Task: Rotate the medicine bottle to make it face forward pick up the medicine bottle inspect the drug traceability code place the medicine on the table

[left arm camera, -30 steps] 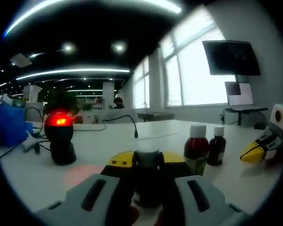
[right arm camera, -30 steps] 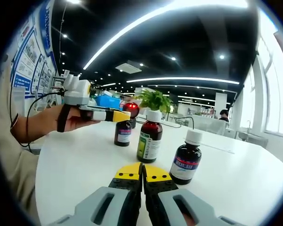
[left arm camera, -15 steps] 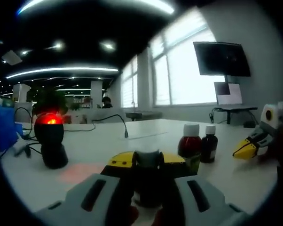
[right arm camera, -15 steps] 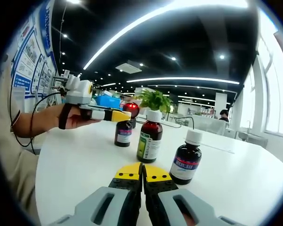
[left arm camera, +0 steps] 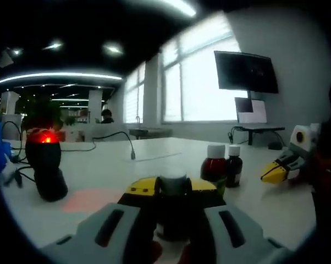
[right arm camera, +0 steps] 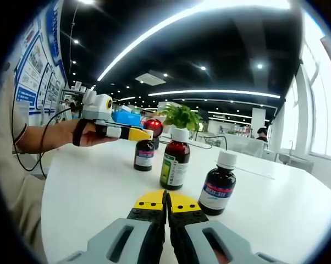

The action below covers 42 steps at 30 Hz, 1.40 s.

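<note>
— How does the light fall in the left gripper view?

— Dim and soft-focused: bright windows (left arm camera: pixel 198 82) blow out, leaving the ceiling dark, while a red lamp (left arm camera: pixel 43 138) casts a pink patch on the table (left arm camera: pixel 99 176).

— And the right gripper view?

— Brighter and sharper, lit by long ceiling strips (right arm camera: pixel 171 27); glare whitens the tabletop, and straight lines bow toward the edges.

Ahead-left of your left tongs you've got a black scanner (left arm camera: pixel 46 168) with a red light on top, standing on the white table (left arm camera: pixel 154 165). A cable (left arm camera: pixel 113 144) trails behind it. Wall monitor (left arm camera: pixel 246 72) up right. Potted plant (right arm camera: pixel 179 117) beyond your right tongs.
</note>
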Each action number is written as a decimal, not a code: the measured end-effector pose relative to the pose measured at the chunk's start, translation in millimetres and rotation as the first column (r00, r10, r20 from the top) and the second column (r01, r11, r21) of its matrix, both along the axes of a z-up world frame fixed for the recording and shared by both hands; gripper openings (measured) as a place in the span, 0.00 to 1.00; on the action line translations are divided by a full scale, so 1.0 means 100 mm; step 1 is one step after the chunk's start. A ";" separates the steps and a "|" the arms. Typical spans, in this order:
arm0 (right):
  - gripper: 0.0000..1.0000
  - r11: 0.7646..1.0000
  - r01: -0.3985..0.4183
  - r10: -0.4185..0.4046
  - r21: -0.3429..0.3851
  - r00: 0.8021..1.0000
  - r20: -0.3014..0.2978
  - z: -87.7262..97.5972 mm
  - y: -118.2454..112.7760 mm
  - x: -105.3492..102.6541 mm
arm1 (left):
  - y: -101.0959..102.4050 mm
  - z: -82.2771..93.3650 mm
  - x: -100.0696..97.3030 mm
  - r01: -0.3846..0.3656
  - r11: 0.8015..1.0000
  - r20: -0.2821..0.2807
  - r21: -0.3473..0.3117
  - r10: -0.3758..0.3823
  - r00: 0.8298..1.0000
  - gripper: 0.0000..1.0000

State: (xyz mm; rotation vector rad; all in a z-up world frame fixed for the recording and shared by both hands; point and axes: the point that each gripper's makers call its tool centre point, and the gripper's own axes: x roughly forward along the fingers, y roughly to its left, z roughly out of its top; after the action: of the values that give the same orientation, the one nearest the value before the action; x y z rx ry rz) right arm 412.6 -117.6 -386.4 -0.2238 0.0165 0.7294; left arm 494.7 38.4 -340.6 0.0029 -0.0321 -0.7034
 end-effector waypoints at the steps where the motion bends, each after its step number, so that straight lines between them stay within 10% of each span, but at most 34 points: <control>1: 0.00 1.000 0.000 0.000 -0.001 1.000 0.000 0.00 0.00 0.00 | 0.01 0.00 0.01 0.008 1.000 -0.001 0.001 -0.008 1.000 0.11; 24: 0.00 1.000 0.001 -0.001 -0.001 1.000 0.001 0.00 -0.01 0.02 | -0.06 -0.03 -0.03 0.210 0.977 -0.063 -0.048 -0.213 0.975 0.11; 42: 0.00 1.000 0.002 -0.002 -0.001 1.000 0.003 0.00 -0.01 0.01 | -0.13 0.13 -0.12 0.106 0.990 -0.033 -0.092 -0.109 0.993 0.23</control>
State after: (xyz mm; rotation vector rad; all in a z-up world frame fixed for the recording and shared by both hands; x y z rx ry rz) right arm 413.9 -118.2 -386.2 -0.2263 0.0143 0.7274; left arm 482.8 25.4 -328.0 -0.0994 -0.0276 -0.8092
